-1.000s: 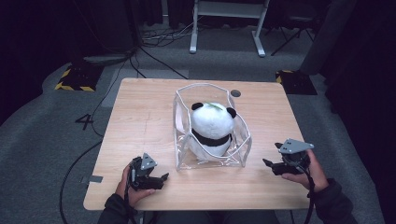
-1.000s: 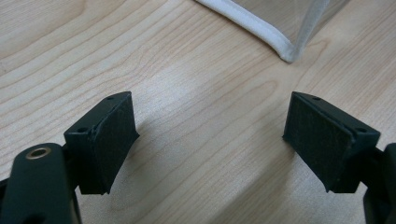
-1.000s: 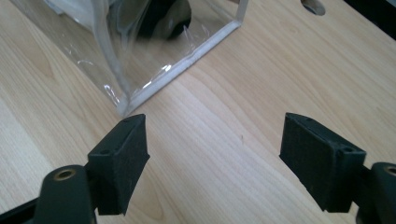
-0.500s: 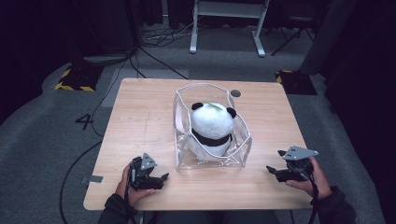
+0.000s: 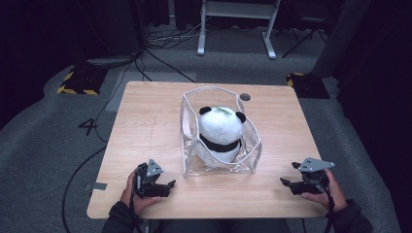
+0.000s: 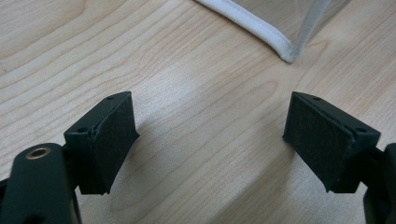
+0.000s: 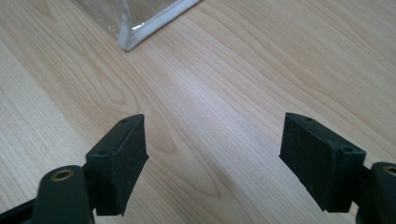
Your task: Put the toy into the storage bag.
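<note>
At the centre of the high view, your clear plastic bag (image 5: pixel 221 145) stands upright on the wooden table (image 5: pixel 145 121), its mouth open at the top. Inside it sits the panda plush (image 5: pixel 221 133), head up, white with black ears and a black band across the body, a small green patch on top of its head. The bag's white-edged bottom corner shows at the upper right of the left gripper view (image 6: pixel 280 46) and at the upper left of the right gripper view (image 7: pixel 130 39).

Lower left of the bag in the high view, your left gripper (image 5: pixel 167 187) sits low over the table near the front edge, just beside the bag's near left corner but not touching it. Its jaws are spread wide with bare wood between the pads (image 6: pixel 114 144).

At the lower right of the high view, your right gripper (image 5: pixel 286 183) is over the table's front right corner, apart from the bag, jaws pointing toward the middle. Its jaws are also spread, nothing between the pads (image 7: pixel 123 163).

Beyond the table's far edge, cables (image 5: pixel 160 46) trail across the grey floor beside a white stand (image 5: pixel 238 14).
</note>
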### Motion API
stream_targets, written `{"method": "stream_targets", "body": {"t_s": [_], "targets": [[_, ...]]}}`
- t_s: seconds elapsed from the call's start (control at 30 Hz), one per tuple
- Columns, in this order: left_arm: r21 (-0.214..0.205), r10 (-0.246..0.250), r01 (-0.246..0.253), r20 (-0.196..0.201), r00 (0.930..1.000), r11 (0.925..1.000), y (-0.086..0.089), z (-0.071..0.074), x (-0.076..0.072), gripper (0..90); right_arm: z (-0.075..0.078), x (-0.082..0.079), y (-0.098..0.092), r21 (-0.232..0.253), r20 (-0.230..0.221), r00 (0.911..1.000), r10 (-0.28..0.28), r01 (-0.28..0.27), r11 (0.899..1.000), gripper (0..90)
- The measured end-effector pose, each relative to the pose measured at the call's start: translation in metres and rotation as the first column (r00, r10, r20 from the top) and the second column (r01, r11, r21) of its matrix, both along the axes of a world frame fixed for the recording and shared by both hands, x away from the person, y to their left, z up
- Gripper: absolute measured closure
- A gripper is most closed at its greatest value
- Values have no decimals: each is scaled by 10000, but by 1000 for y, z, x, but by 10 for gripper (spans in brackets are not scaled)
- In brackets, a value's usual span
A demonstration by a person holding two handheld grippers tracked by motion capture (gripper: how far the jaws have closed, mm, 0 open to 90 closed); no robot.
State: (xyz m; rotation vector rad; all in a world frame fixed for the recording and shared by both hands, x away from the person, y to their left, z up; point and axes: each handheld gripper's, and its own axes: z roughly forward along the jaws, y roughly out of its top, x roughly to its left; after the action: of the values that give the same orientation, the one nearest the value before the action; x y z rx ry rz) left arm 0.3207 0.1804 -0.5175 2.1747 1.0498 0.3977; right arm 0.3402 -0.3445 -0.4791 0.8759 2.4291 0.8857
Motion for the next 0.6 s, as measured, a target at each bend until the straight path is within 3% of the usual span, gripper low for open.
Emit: {"method": "stream_targets", "body": {"t_s": [0.6], "targets": [[-3, 12, -12, 3, 10000, 10000, 0, 0, 0, 170, -19, -4, -26, 707, -298, 9990, -337, 357, 9969, 217]]}}
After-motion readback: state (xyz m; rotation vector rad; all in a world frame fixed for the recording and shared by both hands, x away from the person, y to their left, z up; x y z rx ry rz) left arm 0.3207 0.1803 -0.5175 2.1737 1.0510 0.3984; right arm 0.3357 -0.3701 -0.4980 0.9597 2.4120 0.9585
